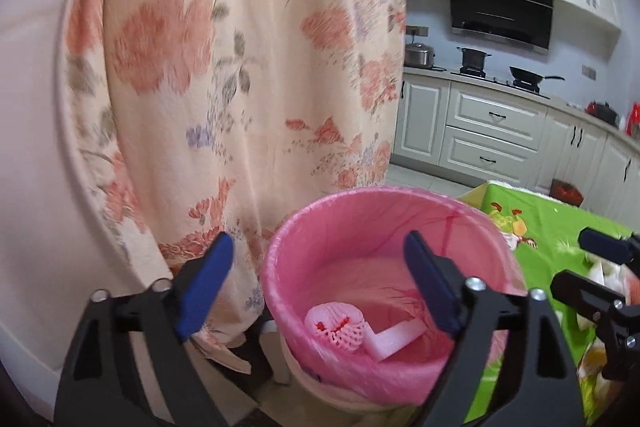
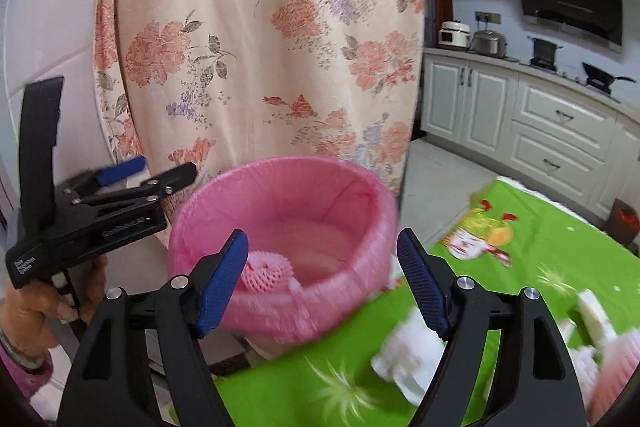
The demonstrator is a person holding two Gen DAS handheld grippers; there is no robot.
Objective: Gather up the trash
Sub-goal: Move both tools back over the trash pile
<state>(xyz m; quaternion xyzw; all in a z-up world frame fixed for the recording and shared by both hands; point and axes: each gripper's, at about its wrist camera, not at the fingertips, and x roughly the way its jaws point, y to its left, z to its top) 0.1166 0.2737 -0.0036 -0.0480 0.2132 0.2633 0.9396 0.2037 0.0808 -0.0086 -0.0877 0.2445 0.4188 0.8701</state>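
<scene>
With both grippers' jaws wide and empty, I'd swing the right gripper (image 2: 322, 281) to the white foam scrap (image 2: 404, 359) at lower right, then carry it over the pink-lined bin (image 2: 360, 195).

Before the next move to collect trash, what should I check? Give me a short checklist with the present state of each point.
1. Left gripper empty and open: ok, nothing between its fingers.
2. Right gripper empty and open: ok.
3. Pink-lined trash bin open to receive trash: ok; a pink foam net and a white foam strip lie inside.
4. Trash left on the green tablecloth: ok, white foam pieces are there, blurred.
5. Right gripper lined up over a piece: not ok, it points at the bin rim.
6. Bin stable beside the table: cannot tell, its base is hidden.
</scene>
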